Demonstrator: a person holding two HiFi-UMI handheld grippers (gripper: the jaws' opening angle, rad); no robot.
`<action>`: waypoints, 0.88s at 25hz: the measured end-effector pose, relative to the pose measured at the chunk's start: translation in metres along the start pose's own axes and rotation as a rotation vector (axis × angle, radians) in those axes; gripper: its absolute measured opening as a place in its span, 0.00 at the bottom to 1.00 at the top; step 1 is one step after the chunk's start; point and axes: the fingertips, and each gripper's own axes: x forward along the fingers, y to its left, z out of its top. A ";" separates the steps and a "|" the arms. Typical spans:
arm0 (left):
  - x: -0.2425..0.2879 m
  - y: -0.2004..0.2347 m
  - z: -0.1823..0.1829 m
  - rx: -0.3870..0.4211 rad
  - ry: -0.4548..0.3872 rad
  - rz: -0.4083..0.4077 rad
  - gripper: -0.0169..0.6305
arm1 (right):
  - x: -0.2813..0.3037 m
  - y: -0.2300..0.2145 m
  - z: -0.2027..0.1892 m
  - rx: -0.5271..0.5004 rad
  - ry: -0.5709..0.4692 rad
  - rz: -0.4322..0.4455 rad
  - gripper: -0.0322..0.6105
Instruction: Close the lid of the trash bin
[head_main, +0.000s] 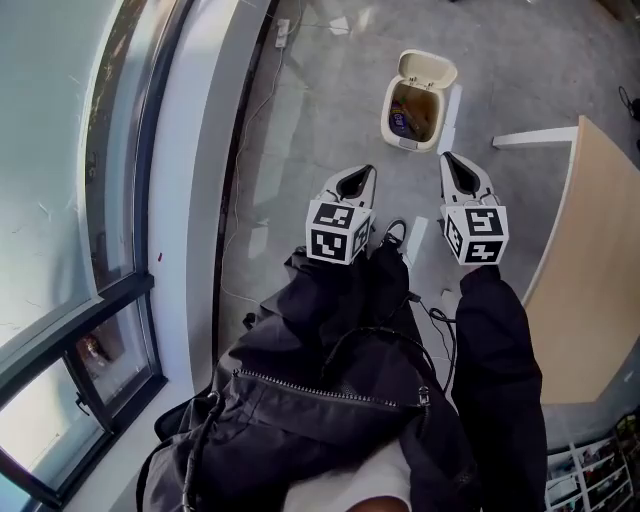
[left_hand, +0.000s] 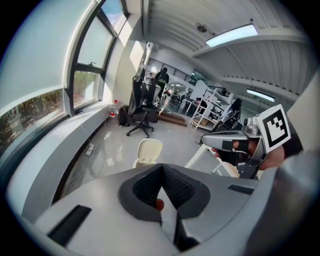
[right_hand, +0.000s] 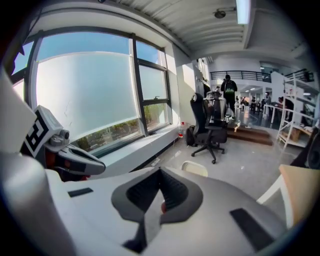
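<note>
Cream plastic trash bin (head_main: 412, 112), lid (head_main: 428, 68) raised, on grey floor (head_main: 320, 120) beside pale wooden surface (head_main: 600, 270); left gripper (head_main: 366, 172) and right gripper (head_main: 449, 158), both pressed together and empty, point toward it.

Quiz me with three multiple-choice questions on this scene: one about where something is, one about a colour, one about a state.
1. Where does the small cream plastic trash bin stand?
A. On a kitchen counter
B. On the grey floor
C. Inside a cupboard

2. What colour is the bin's shell?
A. Cream
B. Red
C. Black

3. How is the bin's hinged lid?
A. Shut flat
B. Lying apart from the bin
C. Raised open

Answers:
1 B, since the head view shows bare floor all round it.
2 A, since its walls and lid are both cream.
3 C, since the lid stands up behind the opening and the inside shows.
</note>
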 end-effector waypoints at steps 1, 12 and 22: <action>0.004 0.008 -0.008 -0.015 0.012 0.008 0.02 | 0.013 -0.004 -0.009 -0.012 0.023 0.008 0.05; 0.039 0.062 -0.092 -0.130 0.124 0.078 0.02 | 0.156 -0.083 -0.052 -0.182 0.146 0.039 0.05; 0.061 0.094 -0.138 -0.189 0.202 0.117 0.02 | 0.266 -0.143 -0.044 -0.321 0.181 0.009 0.05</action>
